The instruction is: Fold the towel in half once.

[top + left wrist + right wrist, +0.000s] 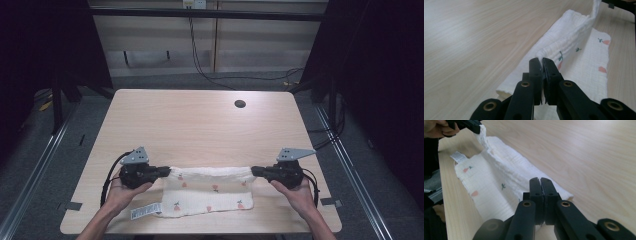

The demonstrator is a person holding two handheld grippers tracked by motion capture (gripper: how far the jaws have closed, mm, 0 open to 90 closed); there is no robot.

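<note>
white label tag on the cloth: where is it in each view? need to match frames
High view: the label tag lies at the cloth's near-left corner, by the person's left forearm.
Left gripper view: not in it.
Right gripper view: tag at upper left, at the cloth's far end.
Shared landmark: the cloth's raised fold, pinched between both grippers.

Care label (146, 211) print illegible

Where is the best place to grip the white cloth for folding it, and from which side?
Grip the cloth at the two ends of its far edge, each gripper coming in from its own side, level with the table. That edge is bunched and lifted. The left gripper and right gripper are shut there now.
</note>
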